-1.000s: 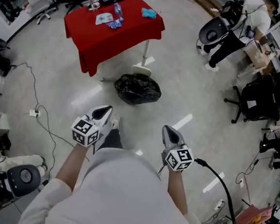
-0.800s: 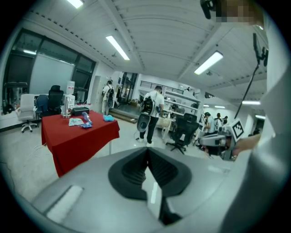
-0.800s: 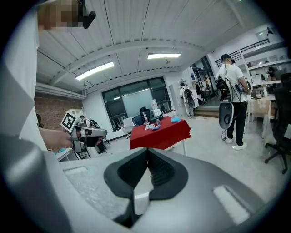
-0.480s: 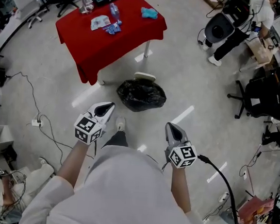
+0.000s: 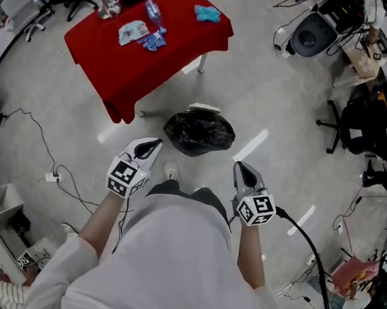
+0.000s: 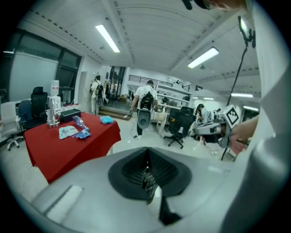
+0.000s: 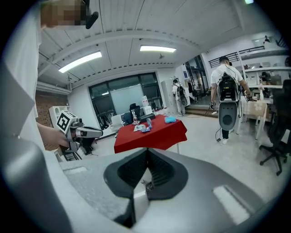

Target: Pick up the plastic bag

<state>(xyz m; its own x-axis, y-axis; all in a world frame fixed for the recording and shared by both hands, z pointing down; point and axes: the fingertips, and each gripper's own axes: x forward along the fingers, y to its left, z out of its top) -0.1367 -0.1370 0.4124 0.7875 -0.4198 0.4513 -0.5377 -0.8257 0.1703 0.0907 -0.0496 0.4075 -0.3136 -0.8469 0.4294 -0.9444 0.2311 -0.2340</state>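
A full black plastic bag (image 5: 199, 133) lies on the pale floor in front of me, just off the near corner of the red-clothed table (image 5: 121, 60). My left gripper (image 5: 152, 144) is held at waist height, shut and empty, its tip a short way left of and nearer than the bag. My right gripper (image 5: 240, 168) hangs shut and empty to the right of the bag, also apart from it. The bag is hidden in both gripper views, which look level across the room. In the left gripper view my left gripper (image 6: 146, 160) shows its jaws together; my right gripper (image 7: 146, 160) in its own view does too.
On the red table (image 7: 152, 132) lie a water bottle (image 5: 151, 10), packets (image 5: 132, 32) and a blue cloth (image 5: 206, 13). A white base (image 5: 204, 108) sits behind the bag. Cables (image 5: 45, 151) trail at left; office chairs (image 5: 364, 125) and people with backpacks (image 7: 226, 95) stand at right.
I have walked forward: the bag and red table now sit closer and lower in the head view. Both grippers kept their shut, empty pose in front of my body.
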